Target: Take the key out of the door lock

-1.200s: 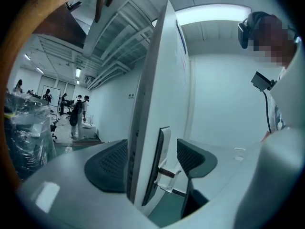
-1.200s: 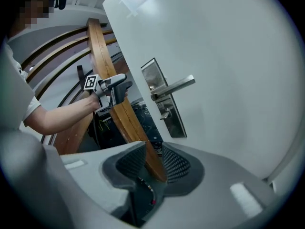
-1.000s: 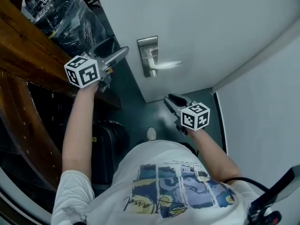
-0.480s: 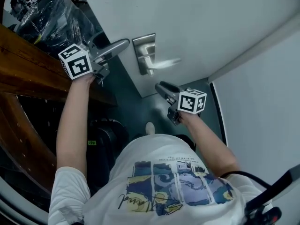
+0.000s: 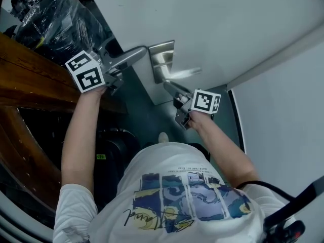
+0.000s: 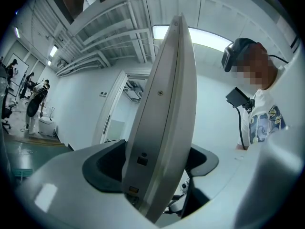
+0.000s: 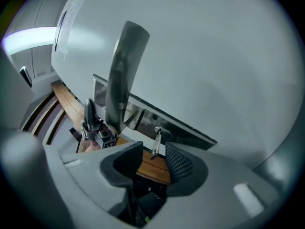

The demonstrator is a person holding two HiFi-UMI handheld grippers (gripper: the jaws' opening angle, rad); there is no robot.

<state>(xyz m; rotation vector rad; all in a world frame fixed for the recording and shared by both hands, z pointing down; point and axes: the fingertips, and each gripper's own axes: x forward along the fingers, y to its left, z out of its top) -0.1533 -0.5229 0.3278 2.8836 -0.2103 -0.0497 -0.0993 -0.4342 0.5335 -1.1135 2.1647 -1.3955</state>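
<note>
While right gripper (image 7: 153,162) jaws have just been opening | key (image 7: 157,142) between them, ungripped

I record a workplace interior, likely lab or office: white door (image 5: 228,29), exposed ceiling beams (image 6: 109,44), strip light (image 6: 209,36), plastic-wrapped bundle (image 5: 55,19), people (image 6: 35,99) standing beyond.

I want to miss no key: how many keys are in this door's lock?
1. The key sticks out of the lock plate near the door handle, just ahead of the right claw. The door's far side may hide more.

Shiny metal handle (image 5: 183,74), matt door (image 5: 228,24)
</note>
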